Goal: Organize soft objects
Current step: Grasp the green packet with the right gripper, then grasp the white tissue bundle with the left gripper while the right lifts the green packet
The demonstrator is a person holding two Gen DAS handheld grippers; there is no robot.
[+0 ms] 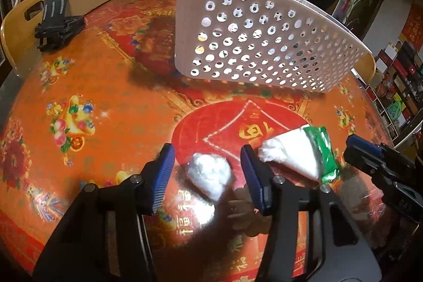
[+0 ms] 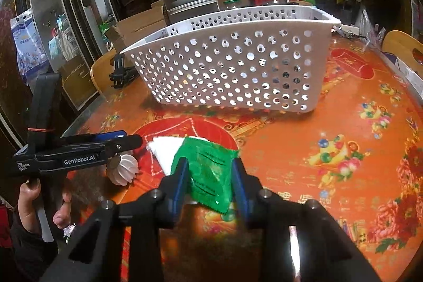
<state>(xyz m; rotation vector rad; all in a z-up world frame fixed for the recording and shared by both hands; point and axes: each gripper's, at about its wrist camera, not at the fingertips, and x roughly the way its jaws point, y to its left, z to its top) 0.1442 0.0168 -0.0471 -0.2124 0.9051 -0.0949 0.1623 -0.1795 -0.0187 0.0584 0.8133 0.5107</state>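
"GenRobot.AI" on left gripper (image 2: 127,143) — jaws apart around white wad (image 1: 208,175). Right gripper (image 2: 210,180) clamps green packet (image 2: 208,171); basket (image 2: 230,65) at 12 o'clock.

The left wrist view looked forward and down from low over the worktop (image 1: 105,86), close behind its own fingers (image 1: 164,176). The right wrist view sat just as low and near, facing the same way from farther right. Both shared the white perforated basket (image 1: 259,44) ahead, the green-and-white packet (image 2: 203,165), and the opposite hand-held gripper (image 2: 79,152).
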